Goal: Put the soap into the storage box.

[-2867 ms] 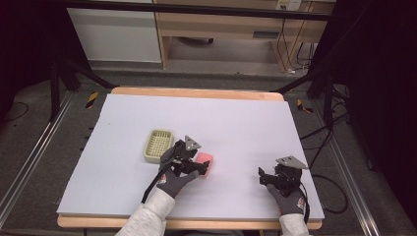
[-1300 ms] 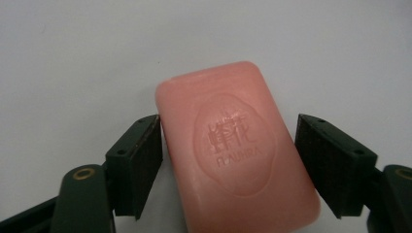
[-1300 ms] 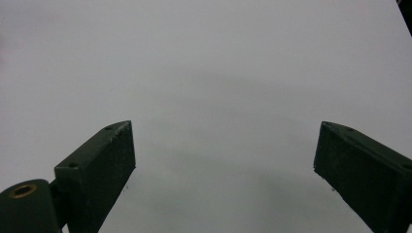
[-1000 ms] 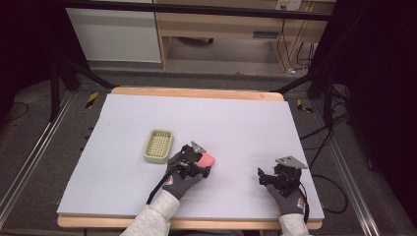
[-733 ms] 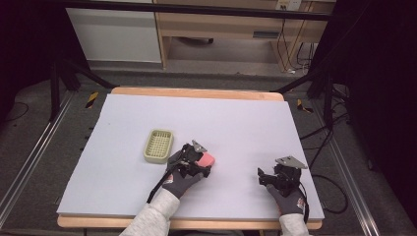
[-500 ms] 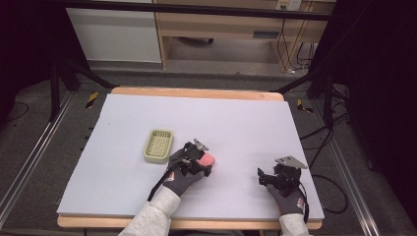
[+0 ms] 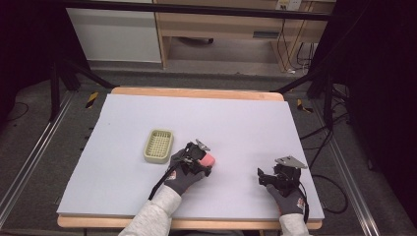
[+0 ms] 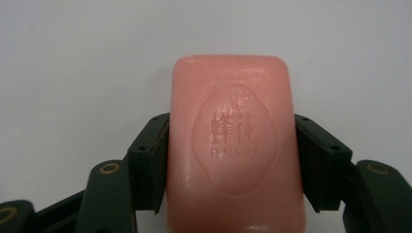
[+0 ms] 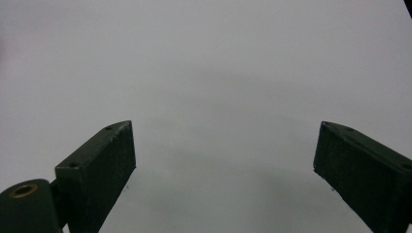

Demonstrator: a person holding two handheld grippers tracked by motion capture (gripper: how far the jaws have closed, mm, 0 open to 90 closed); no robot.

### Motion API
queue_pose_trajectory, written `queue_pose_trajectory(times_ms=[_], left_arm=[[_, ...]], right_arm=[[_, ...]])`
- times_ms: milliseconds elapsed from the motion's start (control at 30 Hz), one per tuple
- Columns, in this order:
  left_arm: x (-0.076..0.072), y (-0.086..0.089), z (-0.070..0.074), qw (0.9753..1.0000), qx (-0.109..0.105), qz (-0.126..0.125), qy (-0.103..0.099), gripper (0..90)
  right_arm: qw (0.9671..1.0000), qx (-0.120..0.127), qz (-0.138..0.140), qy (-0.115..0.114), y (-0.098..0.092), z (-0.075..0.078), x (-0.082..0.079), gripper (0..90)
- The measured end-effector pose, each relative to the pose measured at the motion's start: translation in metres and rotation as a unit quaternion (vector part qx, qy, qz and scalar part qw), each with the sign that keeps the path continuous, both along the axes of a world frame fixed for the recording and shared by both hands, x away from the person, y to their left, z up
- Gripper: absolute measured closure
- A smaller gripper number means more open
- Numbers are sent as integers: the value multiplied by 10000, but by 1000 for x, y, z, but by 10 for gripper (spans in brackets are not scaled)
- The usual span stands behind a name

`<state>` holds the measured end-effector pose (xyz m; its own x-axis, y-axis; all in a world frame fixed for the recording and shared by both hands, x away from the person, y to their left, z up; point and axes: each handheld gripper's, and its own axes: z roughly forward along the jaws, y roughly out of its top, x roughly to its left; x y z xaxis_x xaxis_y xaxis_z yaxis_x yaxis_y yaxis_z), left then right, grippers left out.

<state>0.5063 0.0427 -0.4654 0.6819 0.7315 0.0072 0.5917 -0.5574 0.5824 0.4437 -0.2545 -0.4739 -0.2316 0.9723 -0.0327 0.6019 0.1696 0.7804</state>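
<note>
- The desk (image 7: 123, 123) carries a pale lavender-grey sheet with a bare wooden edge at its far and near sides.
- Left of the middle sits a small cream soap tray (image 7: 158, 145) with a ridged, slotted floor; nothing lies in it.
- Just to the right of that tray, apart from it, the left hand-held gripper (image 7: 205, 158) is held in a grey-gloved hand (image 7: 184, 177) whose pale sleeve comes in from the bottom edge.
- Its two black jaws are clamped on a pink bar of soap (image 8: 235, 145), one jaw pressed against each long side.
- In the left gripper view the soap's broad face is towards the camera, with an oval stamp of raised characters and small lettering in the middle; the rounded far end of the bar sticks out beyond the jaw tips over the grey sheet.
- From above, the soap (image 7: 208, 159) shows as a pink spot at the gripper's front, close to the desk surface; whether it touches cannot be told.
- Well to the right, near the front edge, the right hand-held gripper (image 7: 265, 176) rests low in the other gloved hand (image 7: 287, 194).
- Its jaws stand wide apart with only bare sheet between them.
</note>
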Motion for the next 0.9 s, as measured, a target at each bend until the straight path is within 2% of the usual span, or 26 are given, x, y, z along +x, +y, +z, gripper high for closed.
queue_pose_trajectory(times_ms=[300, 433, 600, 900], left_arm=[[-1, 1, 1, 10000, 11, -43, -23, 371], [-4, 5, 8, 10000, -58, -63, -49, 371], [-8, 14, 17, 9998, -132, -81, -86, 371], [-13, 35, 29, 9995, -247, 37, -182, 371]], right_arm=[[10000, 6, 3, 5, 0, 0, 0, 83], [10000, 8, 2, 7, 0, 0, 0, 83], [10000, 10, -2, 6, 0, 0, 0, 83], [10000, 10, -20, -11, -1, 0, 0, 83]])
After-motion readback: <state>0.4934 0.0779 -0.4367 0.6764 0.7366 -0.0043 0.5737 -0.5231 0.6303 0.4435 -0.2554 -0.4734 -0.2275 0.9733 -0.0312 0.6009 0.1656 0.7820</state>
